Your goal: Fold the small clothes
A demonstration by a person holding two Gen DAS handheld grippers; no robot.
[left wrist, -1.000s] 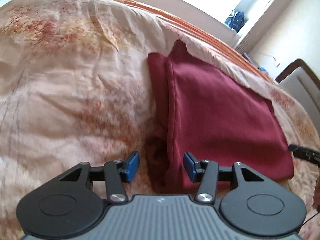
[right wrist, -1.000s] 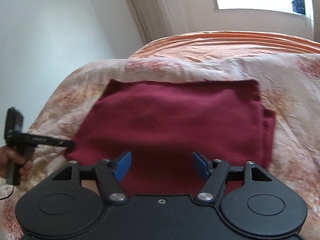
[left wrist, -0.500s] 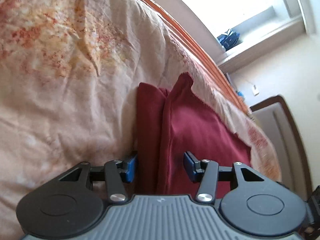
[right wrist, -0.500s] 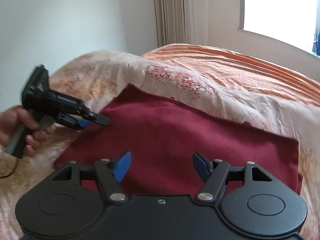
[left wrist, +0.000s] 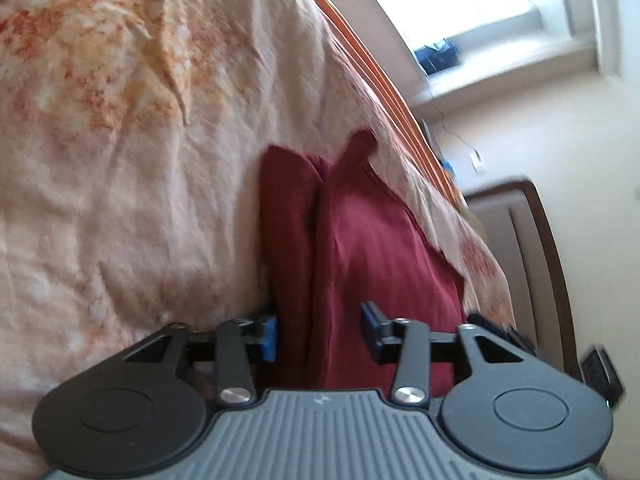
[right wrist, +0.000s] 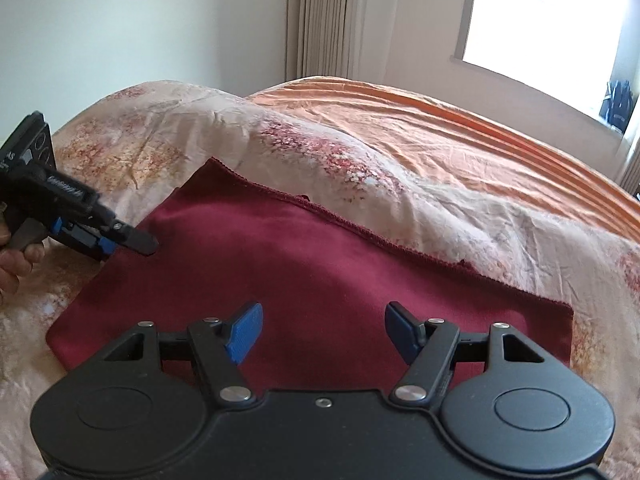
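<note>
Floral bedspread (left wrist: pixel 120 208) underneath — left hand-held gripper (left wrist: pixel 318 332) half-open astride maroon cloth (left wrist: pixel 360 248) edge, right hand-held gripper (right wrist: pixel 322 332) wide, empty.

A crumpled cream bedspread printed with rust-red and orange blotches (right wrist: pixel 500 224) covers the bed, and beyond it lies an orange ribbed blanket (right wrist: pixel 440 136). Pale pleated curtains (right wrist: pixel 320 20) hang beside a bright window (right wrist: pixel 552 12). On the sill sits a small dark-blue object (left wrist: pixel 436 54), possibly a bag. A brown-framed padded panel (left wrist: pixel 516 248) stands at the bed's far end
</note>
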